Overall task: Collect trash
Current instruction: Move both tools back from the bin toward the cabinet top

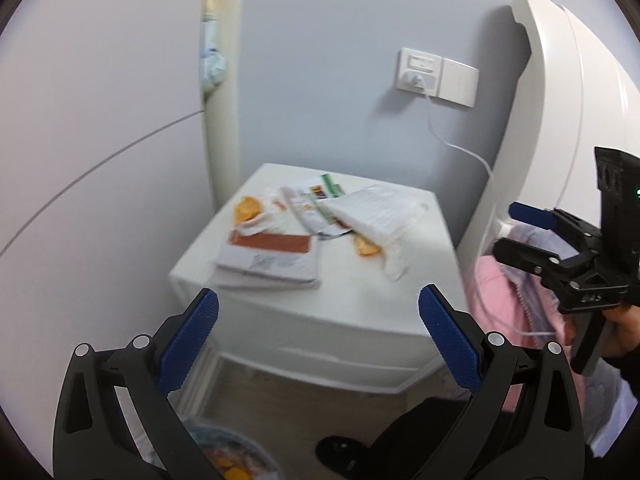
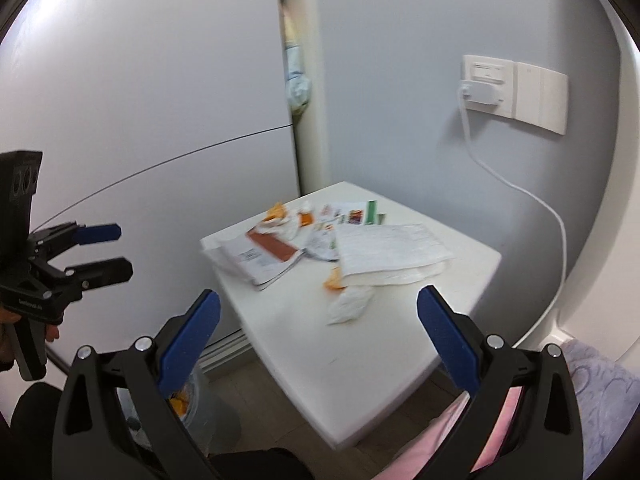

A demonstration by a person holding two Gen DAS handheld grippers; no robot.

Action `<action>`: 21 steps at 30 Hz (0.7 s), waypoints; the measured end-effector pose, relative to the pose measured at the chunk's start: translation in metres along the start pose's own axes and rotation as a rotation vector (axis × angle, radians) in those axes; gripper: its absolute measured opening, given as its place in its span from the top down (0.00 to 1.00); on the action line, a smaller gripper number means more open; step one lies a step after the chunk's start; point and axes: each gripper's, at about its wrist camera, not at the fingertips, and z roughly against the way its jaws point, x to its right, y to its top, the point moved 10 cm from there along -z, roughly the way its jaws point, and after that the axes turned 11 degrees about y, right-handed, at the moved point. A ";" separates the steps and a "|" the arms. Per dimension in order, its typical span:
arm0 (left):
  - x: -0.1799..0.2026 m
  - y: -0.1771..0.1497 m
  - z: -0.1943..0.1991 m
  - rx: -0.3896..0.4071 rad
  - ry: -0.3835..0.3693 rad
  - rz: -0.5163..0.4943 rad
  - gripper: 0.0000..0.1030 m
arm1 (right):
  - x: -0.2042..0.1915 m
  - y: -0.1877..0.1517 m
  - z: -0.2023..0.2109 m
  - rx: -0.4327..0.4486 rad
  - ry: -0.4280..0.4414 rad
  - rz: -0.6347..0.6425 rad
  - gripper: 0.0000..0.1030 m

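A white nightstand [image 1: 340, 312] [image 2: 360, 360] carries trash: orange peels [image 1: 246, 208] [image 2: 334, 280], crumpled white tissue [image 2: 348, 304] [image 1: 396, 264], a booklet with a brown band [image 1: 272, 256] [image 2: 260, 256], leaflets [image 1: 316, 200] [image 2: 352, 216] and a white plastic bag [image 1: 380, 212] [image 2: 392, 248]. My left gripper [image 1: 318, 316] is open and empty, in front of the nightstand; it also shows in the right wrist view [image 2: 106, 252]. My right gripper [image 2: 318, 316] is open and empty over the nightstand's near corner; it shows in the left wrist view [image 1: 524, 236].
A trash bin with orange peels inside stands on the floor left of the nightstand [image 2: 184, 400] [image 1: 228, 460]. A white wardrobe [image 2: 140, 120] is to the left. A wall socket [image 1: 436, 76] with a white cable [image 2: 560, 232] is behind. A bed with a pink blanket [image 1: 500, 304] is right.
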 end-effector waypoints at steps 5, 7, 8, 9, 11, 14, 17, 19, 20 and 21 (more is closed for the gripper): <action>0.021 0.013 -0.025 -0.007 -0.055 -0.008 0.06 | 0.029 0.001 -0.004 -0.011 -0.020 -0.025 0.07; 0.028 0.013 -0.037 -0.032 -0.058 -0.017 0.06 | 0.039 0.001 -0.008 -0.025 -0.025 -0.042 0.07; 0.031 0.014 -0.043 -0.042 -0.057 -0.025 0.06 | 0.045 0.001 -0.009 -0.029 -0.028 -0.049 0.07; 0.034 0.015 -0.048 -0.047 -0.057 -0.034 0.06 | 0.050 0.001 -0.011 -0.032 -0.036 -0.052 0.07; 0.041 0.019 -0.056 -0.051 -0.072 -0.046 0.06 | 0.061 0.005 -0.012 -0.020 -0.060 -0.053 0.07; 0.048 0.027 -0.066 -0.042 -0.083 -0.055 0.06 | 0.075 0.008 -0.015 -0.014 -0.069 -0.080 0.07; 0.055 0.038 -0.078 -0.033 -0.097 -0.060 0.06 | 0.089 0.014 -0.018 -0.006 -0.072 -0.111 0.07; 0.059 0.044 -0.089 -0.042 -0.103 -0.062 0.06 | 0.099 0.017 -0.022 -0.003 -0.043 -0.147 0.07; 0.061 0.047 -0.096 -0.049 -0.109 -0.066 0.06 | 0.104 0.018 -0.025 -0.002 -0.031 -0.164 0.07; 0.064 0.049 -0.102 -0.056 -0.117 -0.069 0.06 | 0.112 0.018 -0.028 -0.005 -0.027 -0.183 0.07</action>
